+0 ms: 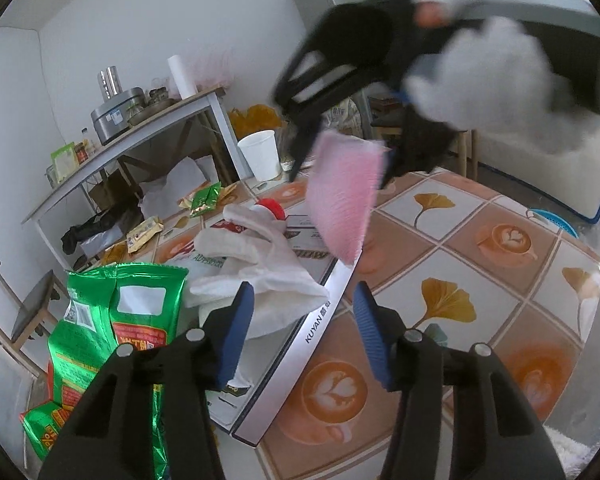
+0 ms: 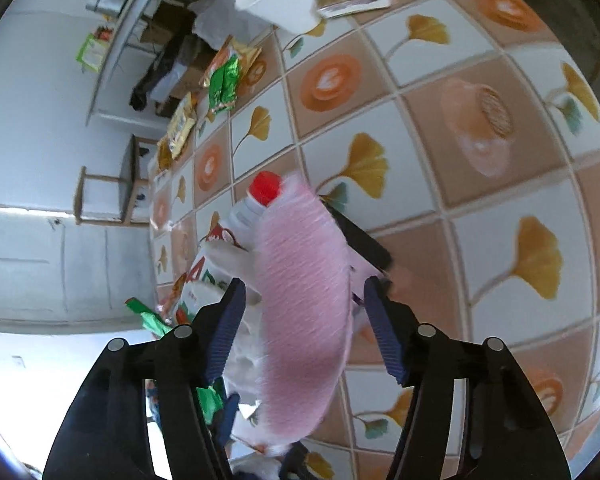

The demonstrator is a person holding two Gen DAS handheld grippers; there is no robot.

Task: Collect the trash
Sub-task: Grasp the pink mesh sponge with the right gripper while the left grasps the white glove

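My finger pads are ribbed blue rubber on matt black plastic. The pink cloth looks fuzzy and ridged, the green snack bag glossy foil, the tablecloth smooth, and the white rag soft woven fabric.

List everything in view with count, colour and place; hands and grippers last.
pink cloth: 1, pink, in the air over the table, between the right gripper's fingers
white cloth: 1, white, crumpled on the box
box: 1, silver-white, on the table, left part
bottle cap: 1, red, behind the white cloth
green bags: at least 2, green and red, near left of the table
small wrappers: several, green and yellow, far left table edge
paper cup: 1, white, far table edge
tablecloth: 1, orange and white tiles with leaves
side table: 1, grey, by the wall, holding pots
gloved hand: 1, white, holding the right gripper
left gripper: open, above the box
right gripper: around the pink cloth
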